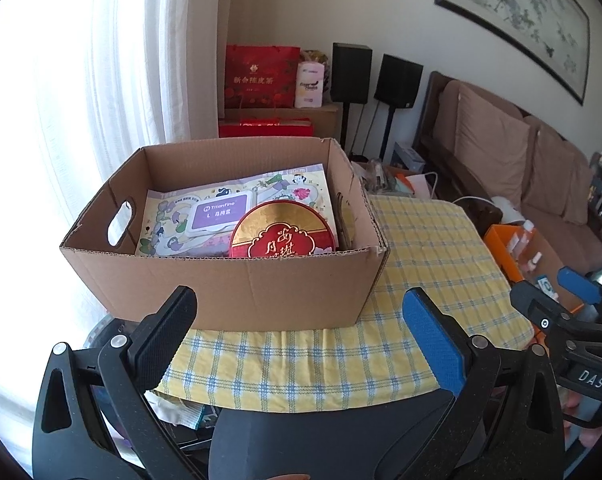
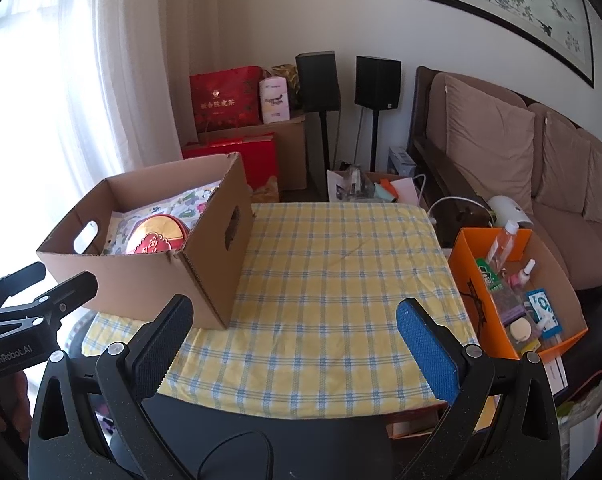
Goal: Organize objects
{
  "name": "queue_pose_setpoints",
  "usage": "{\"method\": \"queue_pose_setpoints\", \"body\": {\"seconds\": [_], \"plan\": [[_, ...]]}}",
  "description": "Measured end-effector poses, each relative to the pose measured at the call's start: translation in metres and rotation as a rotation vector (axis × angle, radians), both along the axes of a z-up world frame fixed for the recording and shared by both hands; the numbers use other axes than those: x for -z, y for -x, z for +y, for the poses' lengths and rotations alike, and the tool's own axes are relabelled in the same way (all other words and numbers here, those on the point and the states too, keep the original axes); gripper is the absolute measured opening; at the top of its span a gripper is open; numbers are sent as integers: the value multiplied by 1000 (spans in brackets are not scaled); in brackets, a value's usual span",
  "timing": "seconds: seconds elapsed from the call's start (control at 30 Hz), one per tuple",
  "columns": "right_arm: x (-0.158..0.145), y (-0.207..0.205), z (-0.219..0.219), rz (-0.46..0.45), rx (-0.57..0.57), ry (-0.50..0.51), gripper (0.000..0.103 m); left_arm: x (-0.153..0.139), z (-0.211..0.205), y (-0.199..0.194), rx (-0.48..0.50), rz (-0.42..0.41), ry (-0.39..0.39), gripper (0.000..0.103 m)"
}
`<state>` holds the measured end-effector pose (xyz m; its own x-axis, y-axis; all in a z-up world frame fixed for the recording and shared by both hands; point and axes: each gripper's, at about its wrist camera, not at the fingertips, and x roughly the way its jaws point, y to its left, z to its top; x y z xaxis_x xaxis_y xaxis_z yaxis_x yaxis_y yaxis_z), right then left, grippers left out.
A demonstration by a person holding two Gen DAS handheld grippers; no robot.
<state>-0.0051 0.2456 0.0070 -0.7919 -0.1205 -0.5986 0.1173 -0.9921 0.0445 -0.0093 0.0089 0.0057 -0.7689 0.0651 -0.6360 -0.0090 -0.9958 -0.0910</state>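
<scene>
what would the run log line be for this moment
left gripper: open, empty | right gripper: open, empty | brown cardboard box: on yellow checked tablecloth | round red-and-gold tin: inside box

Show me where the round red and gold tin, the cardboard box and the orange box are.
round red and gold tin (image 1: 284,229), left wrist view, gold lid.
cardboard box (image 1: 237,288), left wrist view, near wall.
orange box (image 2: 471,280), right wrist view, left outer wall.

The cardboard box's (image 1: 237,280) near wall hides the lower part of the red round tin (image 1: 283,230). The small items in the orange box (image 2: 471,276) are too jumbled to name. The painting (image 2: 513,4) runs off the top edge.
</scene>
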Motion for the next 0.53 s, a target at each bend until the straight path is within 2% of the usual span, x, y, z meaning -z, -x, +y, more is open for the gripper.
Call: {"method": "queue_pose_setpoints", "body": {"seconds": [0.53], "plan": [[0, 0, 0, 0, -1, 1, 103, -4, 2, -1, -1, 12, 14, 103]]}}
